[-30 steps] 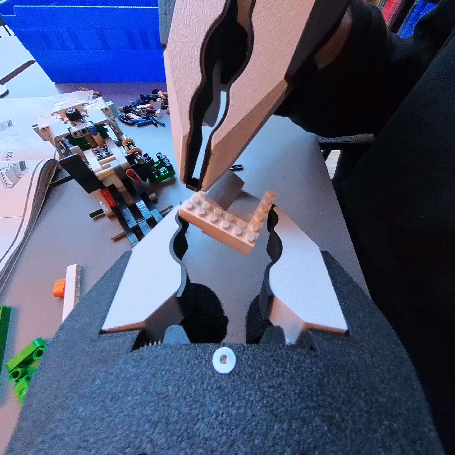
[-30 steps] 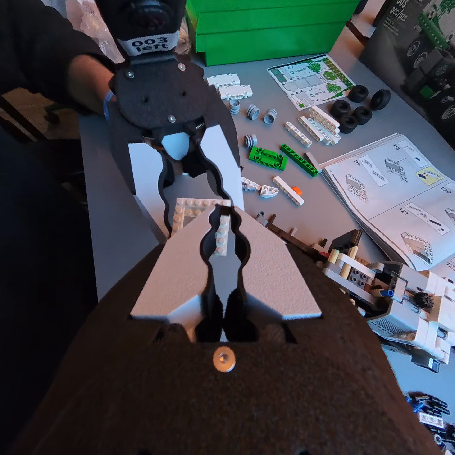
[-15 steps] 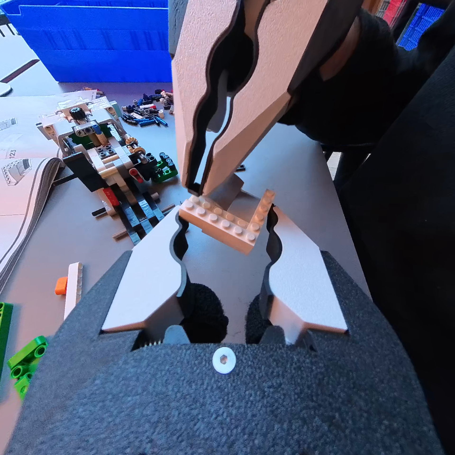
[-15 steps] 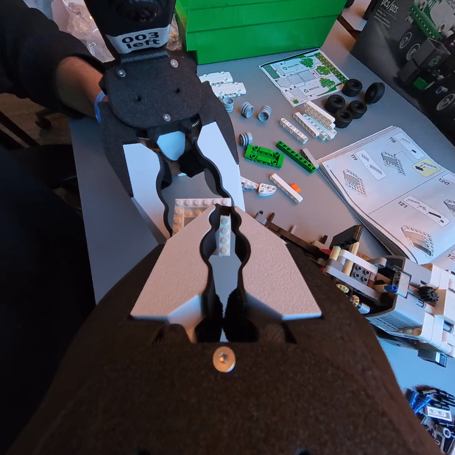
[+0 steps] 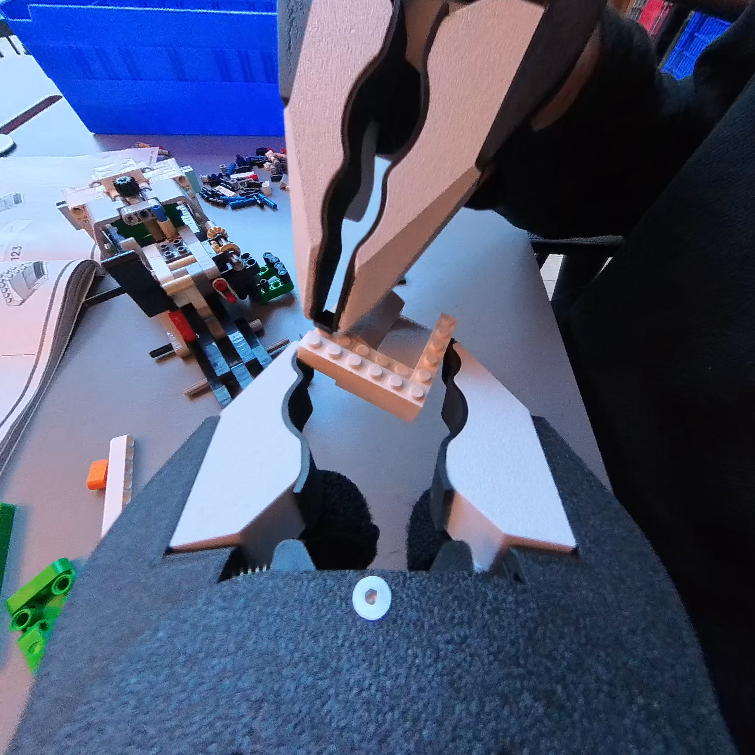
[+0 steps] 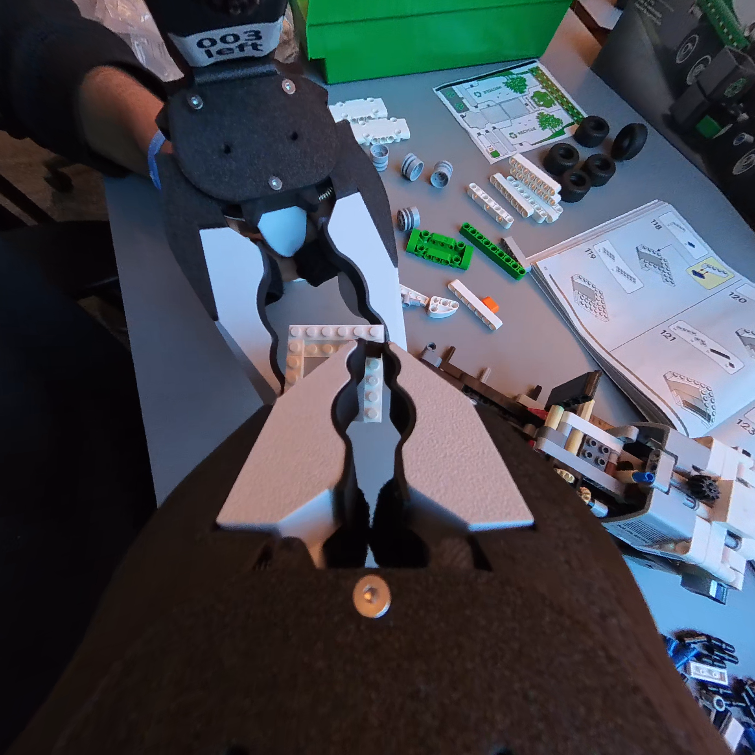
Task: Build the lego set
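Note:
My left gripper [image 5: 374,351] is shut on a white L-shaped studded piece [image 5: 367,371] and holds it tilted above the grey table [image 5: 470,261]. My right gripper [image 5: 327,325] comes down from above, and its tips touch the far left end of that piece. In the right wrist view my right gripper [image 6: 371,347] is shut on a narrow white plate [image 6: 371,394], whose far end meets the L-shaped piece [image 6: 327,331]. The left gripper [image 6: 331,351] faces it there. The joint itself is hidden by the fingertips.
A half-built white and grey truck model [image 5: 171,253] [image 6: 653,470] lies beside an open instruction booklet [image 6: 653,294]. Black tyres [image 6: 584,163], white beams [image 6: 527,188] and green parts [image 6: 439,247] lie on the table. A blue bin [image 5: 163,61] and a green bin [image 6: 429,32] stand at its ends. My right fingertips sit around 4 cm from my left ones.
Both grippers keep their holds. The pair has drifted slightly over the table, with the right gripper's tips staying at the end of the L-shaped piece.

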Demonstrator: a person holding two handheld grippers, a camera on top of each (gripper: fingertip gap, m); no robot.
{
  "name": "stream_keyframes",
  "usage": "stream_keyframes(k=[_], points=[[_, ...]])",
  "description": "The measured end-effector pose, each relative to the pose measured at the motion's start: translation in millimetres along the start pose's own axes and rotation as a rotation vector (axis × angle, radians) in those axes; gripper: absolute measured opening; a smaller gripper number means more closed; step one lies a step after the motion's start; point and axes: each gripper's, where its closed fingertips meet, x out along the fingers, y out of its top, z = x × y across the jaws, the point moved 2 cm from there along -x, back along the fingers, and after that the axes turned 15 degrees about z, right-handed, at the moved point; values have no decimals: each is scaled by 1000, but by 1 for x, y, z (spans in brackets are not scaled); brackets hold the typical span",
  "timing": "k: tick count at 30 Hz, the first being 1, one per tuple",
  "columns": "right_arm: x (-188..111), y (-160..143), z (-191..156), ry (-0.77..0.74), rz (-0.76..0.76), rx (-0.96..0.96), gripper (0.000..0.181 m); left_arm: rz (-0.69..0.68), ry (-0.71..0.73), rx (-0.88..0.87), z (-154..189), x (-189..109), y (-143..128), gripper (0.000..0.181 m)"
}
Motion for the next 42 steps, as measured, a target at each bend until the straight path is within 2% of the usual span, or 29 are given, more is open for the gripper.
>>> stream_keyframes(k=[21,28,35,39,42], points=[[0,1,-3,2,-10,-73,7,23,-44,-45,7,0,3,62],[-1,1,-5,20,-6,-33,12,30,-44,-43,7,0,5,62],[-7,10,-2,7,54,-28,12,29,-41,-36,6,0,5,62],[-15,11,7,-14,97,19,12,29,-41,-37,6,0,5,62],[-20,7,13,3,153,146,12,31,-42,-38,6,-1,5,62]])
